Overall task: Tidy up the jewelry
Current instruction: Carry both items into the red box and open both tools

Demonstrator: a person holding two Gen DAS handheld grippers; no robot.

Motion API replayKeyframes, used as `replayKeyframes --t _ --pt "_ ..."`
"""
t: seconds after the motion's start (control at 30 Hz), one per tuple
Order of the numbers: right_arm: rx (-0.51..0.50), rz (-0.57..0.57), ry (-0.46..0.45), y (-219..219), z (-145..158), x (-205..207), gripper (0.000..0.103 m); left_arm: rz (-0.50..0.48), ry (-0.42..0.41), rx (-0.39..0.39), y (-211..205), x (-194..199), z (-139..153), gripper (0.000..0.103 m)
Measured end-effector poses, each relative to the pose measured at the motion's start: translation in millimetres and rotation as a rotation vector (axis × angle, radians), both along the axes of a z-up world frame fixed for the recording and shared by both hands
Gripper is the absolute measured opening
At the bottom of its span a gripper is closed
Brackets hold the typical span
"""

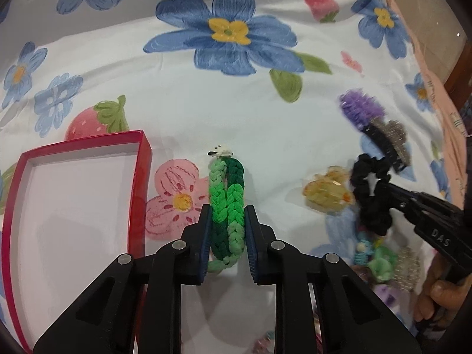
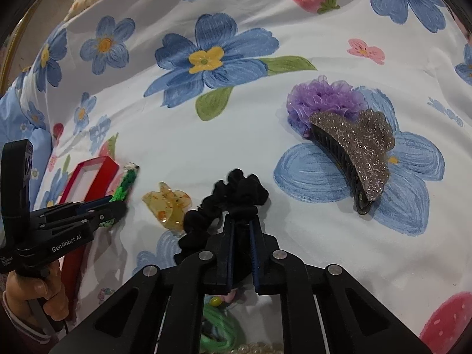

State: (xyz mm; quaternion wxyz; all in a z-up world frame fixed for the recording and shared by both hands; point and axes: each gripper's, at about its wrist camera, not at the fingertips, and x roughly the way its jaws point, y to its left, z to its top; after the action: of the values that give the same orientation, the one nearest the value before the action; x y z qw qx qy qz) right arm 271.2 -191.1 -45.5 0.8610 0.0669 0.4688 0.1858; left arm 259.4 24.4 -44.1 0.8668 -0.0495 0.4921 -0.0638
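Observation:
My left gripper [image 1: 227,221] is shut on a green braided hair tie [image 1: 227,203] with a small white charm, held just right of the open red box [image 1: 73,206]. My right gripper [image 2: 242,227] is shut on a black scrunchie [image 2: 227,200]; it also shows in the left wrist view [image 1: 371,197]. In the right wrist view the left gripper [image 2: 115,206] holds the green tie [image 2: 125,187] by the red box [image 2: 88,183]. An amber claw clip [image 2: 168,203] lies between the two grippers.
A glittery claw clip [image 2: 360,150] leans on a purple ruffled scrunchie [image 2: 321,100] on the flowered bedsheet [image 2: 236,135]. A heap of beads, green ties and other pieces [image 1: 380,259] lies under the right gripper. The bed edge runs along the right [image 1: 442,94].

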Motion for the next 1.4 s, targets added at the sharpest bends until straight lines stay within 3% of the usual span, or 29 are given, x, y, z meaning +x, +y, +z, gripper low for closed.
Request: replayKeyframes --t 0.27,0.53,1.0,1.4 --pt "0.035 0.023 -0.063 5.8 34.8 -19.6 0.008 0.028 -0.057 -0.096 17.9 -35.3 30.0 0.019" --pt "0.068 0.08 -0.1 31.3 58.0 -39.3 0.008 0.09 -0.097 -0.12 48.3 -75.2 45.8 0.019" --pt "0.137 0.216 -0.104 97.1 67.5 -59.1 0.008 0.191 -0.131 -0.116 102.6 -108.8 53.1 0.019" --pt "0.159 0.346 -0.096 177.7 65.5 -48.0 0.008 0.279 -0.119 -0.075 159.5 -97.0 39.8 0.019"
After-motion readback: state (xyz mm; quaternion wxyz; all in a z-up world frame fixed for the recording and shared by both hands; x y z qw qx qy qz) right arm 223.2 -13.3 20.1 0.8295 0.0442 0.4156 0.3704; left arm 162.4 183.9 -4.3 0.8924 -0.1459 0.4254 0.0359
